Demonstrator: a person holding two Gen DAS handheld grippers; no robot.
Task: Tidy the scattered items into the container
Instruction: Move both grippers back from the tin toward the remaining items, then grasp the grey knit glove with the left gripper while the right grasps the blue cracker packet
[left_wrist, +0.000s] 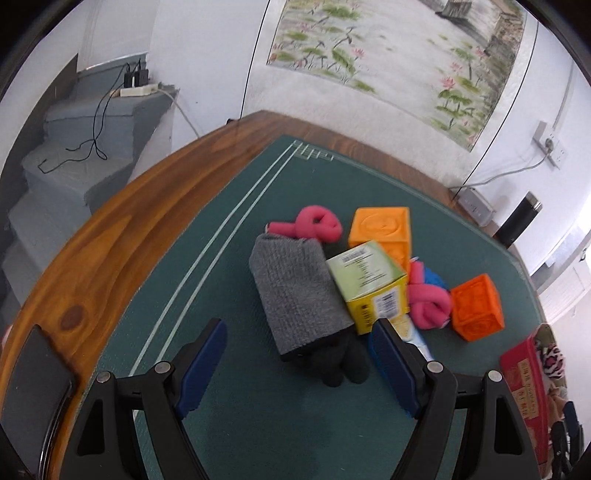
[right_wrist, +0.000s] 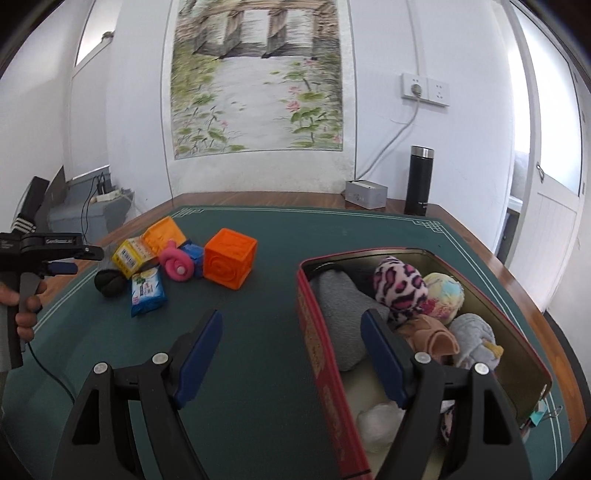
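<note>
A pile lies on the green mat: a grey knitted cloth (left_wrist: 299, 291), a black soft lump (left_wrist: 341, 360), a yellow-green box (left_wrist: 369, 284), pink foam curlers (left_wrist: 317, 223), two orange cubes (left_wrist: 476, 308) and a blue packet (right_wrist: 147, 291). My left gripper (left_wrist: 295, 369) is open, its blue pads either side of the black lump and the cloth's near end, just short of them. The red tin (right_wrist: 321, 354) holds several soft items. My right gripper (right_wrist: 291, 354) is open and empty over the tin's left wall.
The wooden table edge (left_wrist: 110, 236) runs left of the mat (left_wrist: 229, 424). A dark phone (left_wrist: 33, 384) lies at the near left. A black flask (right_wrist: 419, 181) and a grey box (right_wrist: 365, 194) stand by the back wall.
</note>
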